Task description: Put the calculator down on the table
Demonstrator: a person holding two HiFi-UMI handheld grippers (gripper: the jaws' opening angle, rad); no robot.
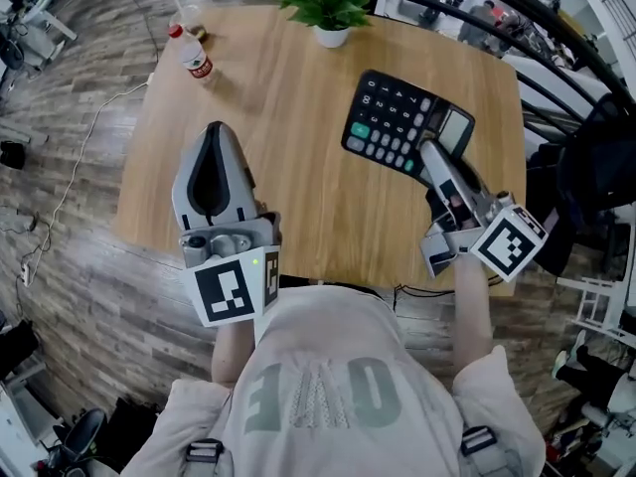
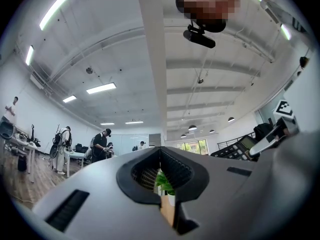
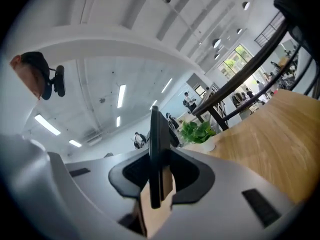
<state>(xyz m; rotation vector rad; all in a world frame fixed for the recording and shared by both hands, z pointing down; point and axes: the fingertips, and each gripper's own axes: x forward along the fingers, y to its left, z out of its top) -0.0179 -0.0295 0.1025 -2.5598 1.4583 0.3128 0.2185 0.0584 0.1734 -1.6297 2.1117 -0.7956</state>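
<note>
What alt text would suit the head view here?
The right claw grips a black calculator by its edge over a wooden table. The left claw is shut and empty over the table's near side. A plant and a bottle stand at the far edge.

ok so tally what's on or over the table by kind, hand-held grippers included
calculator: 1
potted plant: 1
bottle: 1
hand-held grippers: 2, the left hand-held gripper and the right hand-held gripper
small item behind the bottle, too blurred to name: not counted
total: 5
</note>
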